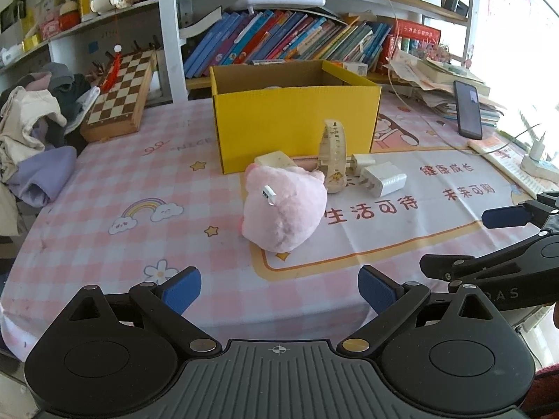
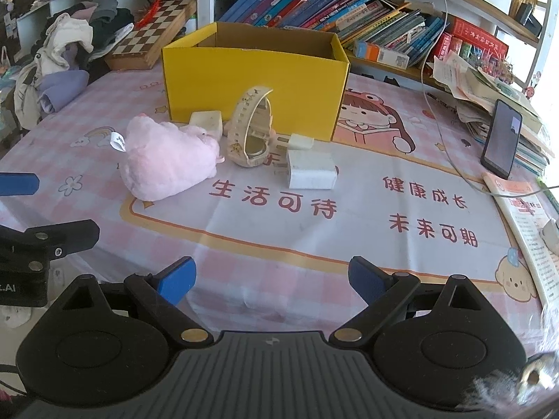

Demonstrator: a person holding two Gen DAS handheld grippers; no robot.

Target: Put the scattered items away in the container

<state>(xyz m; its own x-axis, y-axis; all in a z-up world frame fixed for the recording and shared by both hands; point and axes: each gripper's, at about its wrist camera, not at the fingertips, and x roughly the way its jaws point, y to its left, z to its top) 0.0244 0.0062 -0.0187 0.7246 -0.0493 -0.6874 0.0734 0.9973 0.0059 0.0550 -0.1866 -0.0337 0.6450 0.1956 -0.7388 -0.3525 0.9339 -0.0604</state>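
Note:
A yellow cardboard box (image 1: 293, 122) (image 2: 255, 83) stands open at the back of the table. In front of it lie a pink plush toy (image 1: 283, 206) (image 2: 167, 164), a cream watch (image 1: 334, 155) (image 2: 249, 129) standing on edge, a white charger (image 1: 382, 178) (image 2: 311, 169), a smaller white plug (image 2: 300, 141) behind it, and a cream block (image 1: 274, 159) (image 2: 208, 120). My left gripper (image 1: 279, 291) is open and empty, near the table's front edge, short of the plush. My right gripper (image 2: 270, 281) is open and empty, short of the charger.
A chessboard box (image 1: 118, 97) and a heap of clothes (image 1: 38, 132) lie at the left. Books line the shelf behind the box. A phone (image 1: 468, 110) (image 2: 501, 139) leans on a paper stack at the right, with a cable and a booklet (image 2: 524, 223) nearby.

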